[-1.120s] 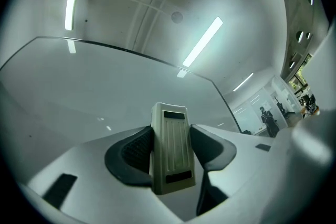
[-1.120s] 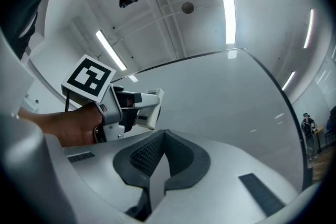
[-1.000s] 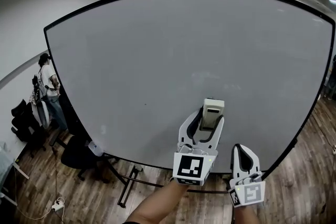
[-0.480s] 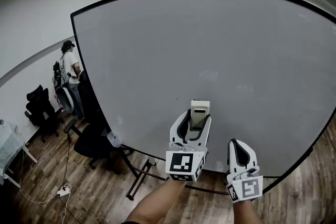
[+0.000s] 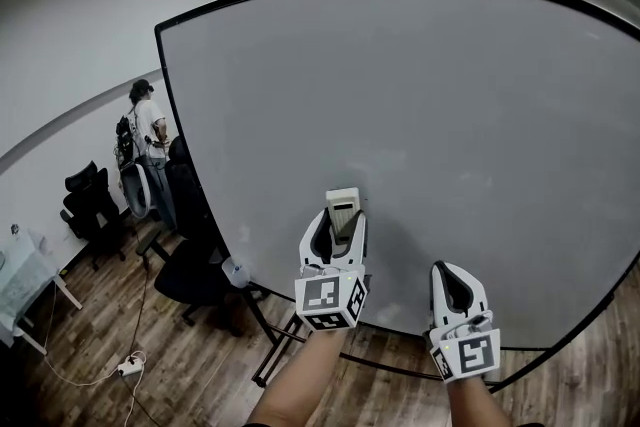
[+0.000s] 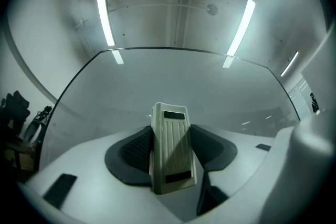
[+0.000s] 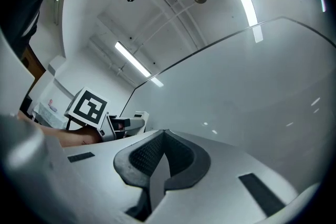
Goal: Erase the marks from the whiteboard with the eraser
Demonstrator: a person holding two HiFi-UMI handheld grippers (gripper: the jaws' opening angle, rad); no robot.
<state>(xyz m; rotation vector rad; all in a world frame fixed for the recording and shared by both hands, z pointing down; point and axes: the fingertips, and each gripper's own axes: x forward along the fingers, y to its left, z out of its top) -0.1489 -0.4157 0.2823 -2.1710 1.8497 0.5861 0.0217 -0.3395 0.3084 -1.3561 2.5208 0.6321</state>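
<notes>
The right gripper (image 5: pixel 456 290) hangs low with its jaws closed together on nothing, while just beside it the left gripper (image 5: pixel 336 227) clamps the eraser (image 5: pixel 342 205) between its jaws, far end toward the lower whiteboard (image 5: pixel 450 95).

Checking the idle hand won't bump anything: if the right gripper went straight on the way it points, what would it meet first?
Likely the lower part of the whiteboard; nothing shows between it and the shut, empty right gripper, though the gap is hard to judge.
</notes>
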